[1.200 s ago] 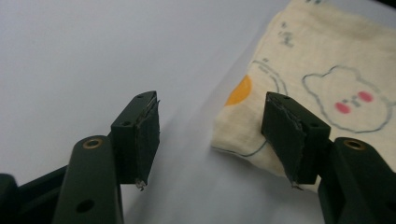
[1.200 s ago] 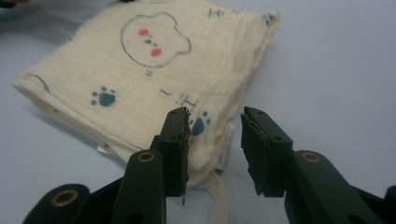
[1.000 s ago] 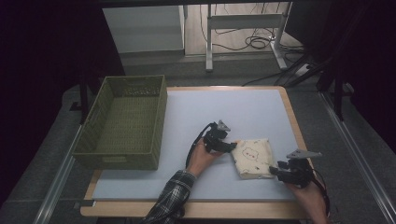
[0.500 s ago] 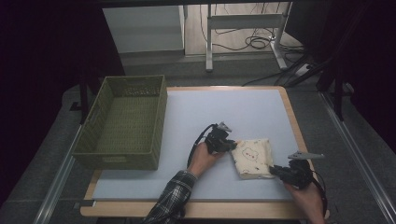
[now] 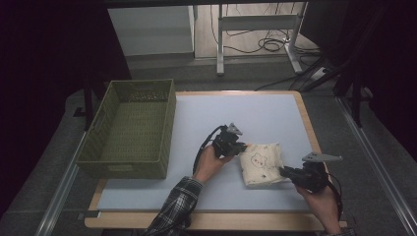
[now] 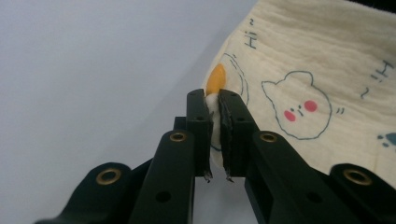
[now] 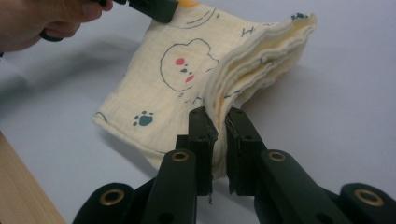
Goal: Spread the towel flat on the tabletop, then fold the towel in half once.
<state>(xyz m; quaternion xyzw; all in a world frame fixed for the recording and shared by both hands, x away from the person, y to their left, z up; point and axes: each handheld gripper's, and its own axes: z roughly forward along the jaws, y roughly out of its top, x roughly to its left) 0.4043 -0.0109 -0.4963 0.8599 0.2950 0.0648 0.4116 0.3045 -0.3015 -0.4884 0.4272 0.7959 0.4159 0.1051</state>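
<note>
Left claw [image 6: 214,109] and right claw [image 7: 220,122] each pinch an opposite edge of the folded cream cloth [image 5: 260,163] near the desk's [image 5: 255,113] front right corner, apparently starting to lift it; next, raise both evenly toward the green basket [image 5: 129,129].

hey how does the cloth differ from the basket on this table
The cloth is cream, soft and folded, printed with animal faces; the basket is olive green, stiff and woven. The cloth is pinched by the left gripper and right gripper; the basket stands untouched. Both rest on the table.
</note>
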